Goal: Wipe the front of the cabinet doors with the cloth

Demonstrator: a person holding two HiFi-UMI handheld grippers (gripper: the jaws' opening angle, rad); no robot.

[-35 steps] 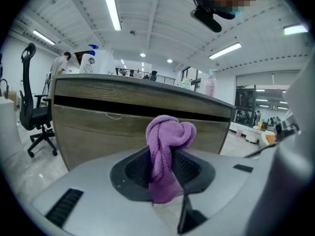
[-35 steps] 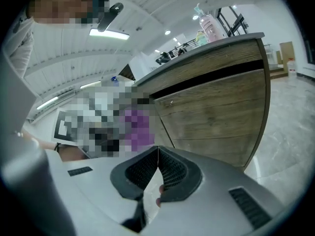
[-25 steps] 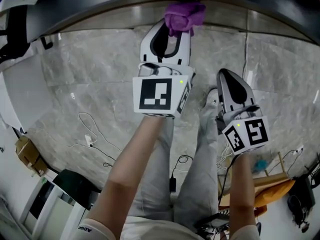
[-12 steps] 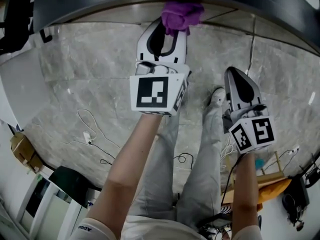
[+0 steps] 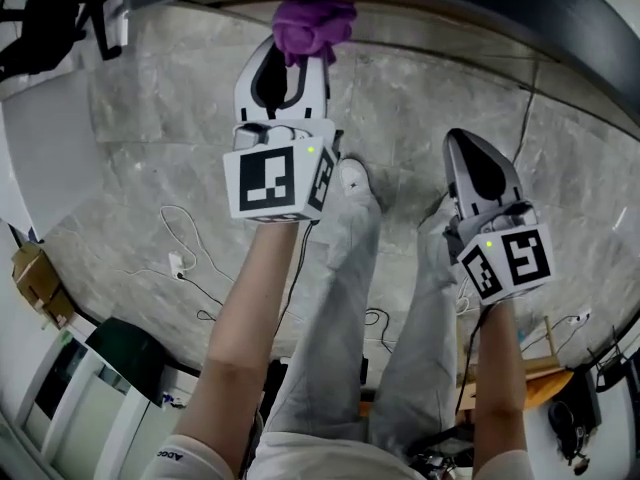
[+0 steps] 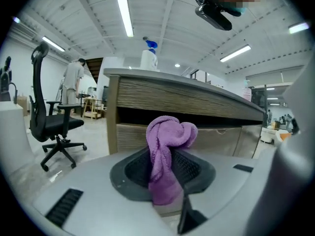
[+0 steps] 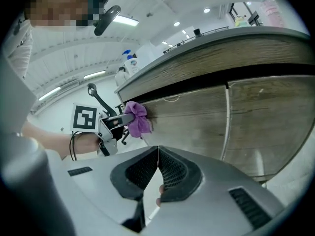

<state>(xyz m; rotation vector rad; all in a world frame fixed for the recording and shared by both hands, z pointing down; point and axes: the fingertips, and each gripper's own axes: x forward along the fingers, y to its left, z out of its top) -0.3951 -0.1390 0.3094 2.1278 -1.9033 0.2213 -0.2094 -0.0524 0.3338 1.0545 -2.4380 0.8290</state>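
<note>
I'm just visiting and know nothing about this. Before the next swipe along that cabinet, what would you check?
1. Purple cloth clamped in the left tool: ok, a wad sticks out past the tips.
2. Cloth touching the cabinet door: cannot tell; it sits at the door's upper edge.
3. Right tool out of the way: ok, shut, empty, off to the side of the cloth.
4. Office chair clear of the door: ok, it stands past the cabinet's end.
</note>
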